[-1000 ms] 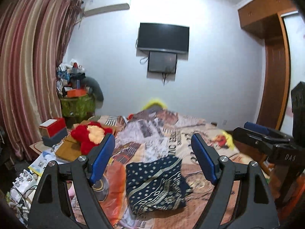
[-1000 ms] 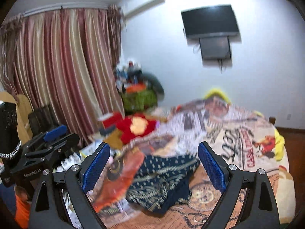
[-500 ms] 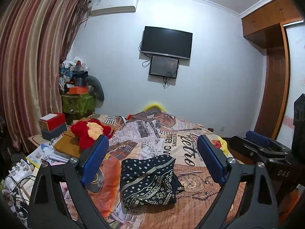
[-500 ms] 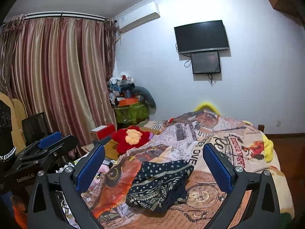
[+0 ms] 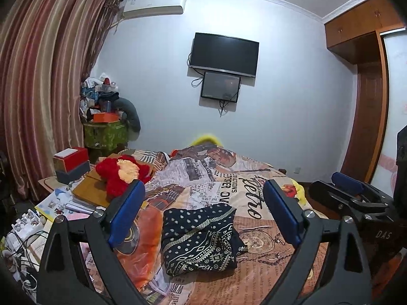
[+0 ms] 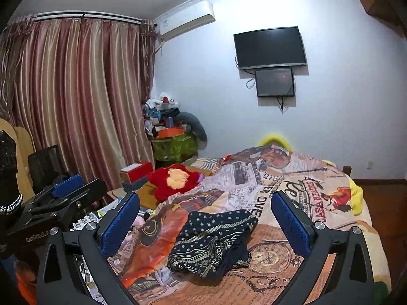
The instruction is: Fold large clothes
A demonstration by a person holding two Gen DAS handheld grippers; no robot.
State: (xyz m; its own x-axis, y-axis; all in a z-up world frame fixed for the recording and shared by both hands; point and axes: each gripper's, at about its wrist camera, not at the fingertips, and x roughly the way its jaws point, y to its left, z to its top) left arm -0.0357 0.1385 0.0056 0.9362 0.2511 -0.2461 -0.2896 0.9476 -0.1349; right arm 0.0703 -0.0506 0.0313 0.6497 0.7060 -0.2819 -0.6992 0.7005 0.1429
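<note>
Loosely folded, the dark cloth [image 5: 201, 239] with pale dots and zigzag bands lies rumpled on the printed bedspread [image 5: 254, 178], ahead of both tools and touching neither. Left to right: the left gripper [image 5: 203, 212] stands wide with nothing between its blue pads, then the right gripper [image 6: 204, 223], equally wide and empty. The cloth looks soft and thin, perhaps cotton.

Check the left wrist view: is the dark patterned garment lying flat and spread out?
No, the dark patterned garment sits bunched in a rumpled heap on the printed bedspread.
</note>
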